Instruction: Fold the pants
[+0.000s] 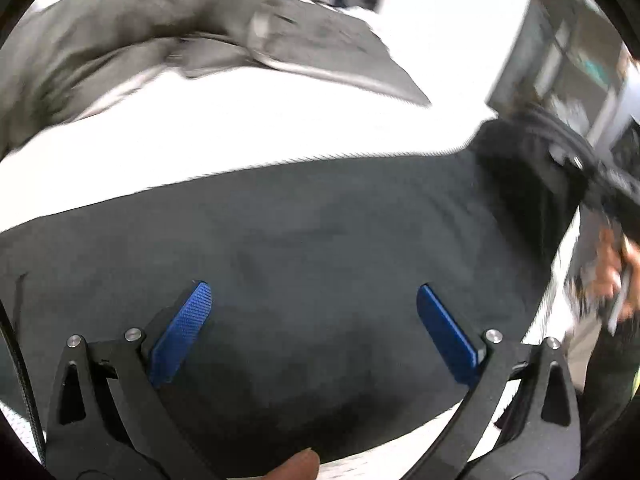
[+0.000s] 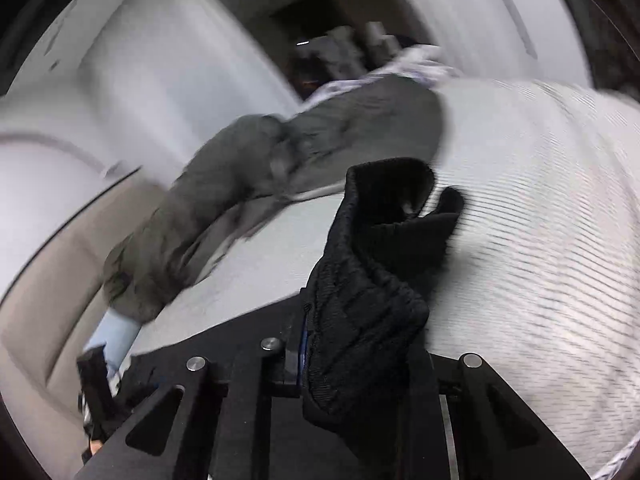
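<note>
White bed surface [image 1: 280,132] was the biggest thing, fine woven ribbing, soft underneath. Black pants [image 1: 320,260] lay spread flat across the near part of it, matte knit, mostly smooth with a few shallow creases. A grey-green garment [image 1: 120,28] sat crumpled beyond them, apart from the pants, stiffer-looking cloth with a hard folded edge. My read: pants were light, limp, zero stiffness, so they'd sag and drag on the sheet if lifted from one point; best taken at the thick ribbed waistband or hem corners, two points at once. Right gripper [image 2: 308,344] was clamped on a bunched, ribbed end of the pants, fabric standing up in a curled fold past the jaws. Left gripper [image 1: 314,320] hung over the middle of the pants with its jaws spread wide, blue textured pads [image 1: 184,328] clear of the cloth, nothing between them. Both views motion-blurred.
</note>
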The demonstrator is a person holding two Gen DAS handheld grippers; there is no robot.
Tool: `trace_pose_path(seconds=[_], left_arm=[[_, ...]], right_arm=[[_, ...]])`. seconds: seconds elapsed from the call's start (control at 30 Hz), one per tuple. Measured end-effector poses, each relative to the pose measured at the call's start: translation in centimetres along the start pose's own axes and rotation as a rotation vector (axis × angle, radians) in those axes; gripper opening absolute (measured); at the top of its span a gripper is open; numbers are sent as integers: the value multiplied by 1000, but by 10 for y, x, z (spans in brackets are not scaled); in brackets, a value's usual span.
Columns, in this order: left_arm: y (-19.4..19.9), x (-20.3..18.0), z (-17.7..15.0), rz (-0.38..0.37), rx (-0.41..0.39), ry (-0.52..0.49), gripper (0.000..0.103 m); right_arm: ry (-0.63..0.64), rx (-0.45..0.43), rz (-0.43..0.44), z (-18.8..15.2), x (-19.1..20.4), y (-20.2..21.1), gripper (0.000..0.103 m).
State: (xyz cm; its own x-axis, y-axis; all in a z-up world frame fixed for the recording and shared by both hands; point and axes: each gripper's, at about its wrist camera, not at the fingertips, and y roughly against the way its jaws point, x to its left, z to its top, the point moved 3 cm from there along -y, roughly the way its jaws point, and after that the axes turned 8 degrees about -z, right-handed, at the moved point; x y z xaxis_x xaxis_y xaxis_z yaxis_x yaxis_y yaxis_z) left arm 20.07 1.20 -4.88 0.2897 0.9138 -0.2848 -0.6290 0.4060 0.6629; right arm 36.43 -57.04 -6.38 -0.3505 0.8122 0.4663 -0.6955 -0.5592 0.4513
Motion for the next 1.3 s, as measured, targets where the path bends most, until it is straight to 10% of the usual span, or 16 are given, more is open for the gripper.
trace_pose_path(seconds=[0.23, 0.4, 0.6, 0.77, 0.97, 1.3], left_arm=[[60, 119, -7, 174, -117, 243, 102], [91, 163, -12, 205, -162, 337, 102], [77, 137, -15, 128, -114, 251, 102], [23, 71, -35, 146, 103, -1, 101], [13, 64, -43, 54, 136, 8, 81], [18, 66, -40, 46, 138, -3, 73]], right_arm=[[306, 101, 222, -23, 191, -44, 19], [439, 484, 408, -96, 273, -121, 49], [463, 473, 308, -106, 231, -111, 60], [322, 356, 155, -79, 140, -83, 65], [56, 381, 100, -81, 37, -93, 67], [135, 445, 215, -96, 25, -63, 67]])
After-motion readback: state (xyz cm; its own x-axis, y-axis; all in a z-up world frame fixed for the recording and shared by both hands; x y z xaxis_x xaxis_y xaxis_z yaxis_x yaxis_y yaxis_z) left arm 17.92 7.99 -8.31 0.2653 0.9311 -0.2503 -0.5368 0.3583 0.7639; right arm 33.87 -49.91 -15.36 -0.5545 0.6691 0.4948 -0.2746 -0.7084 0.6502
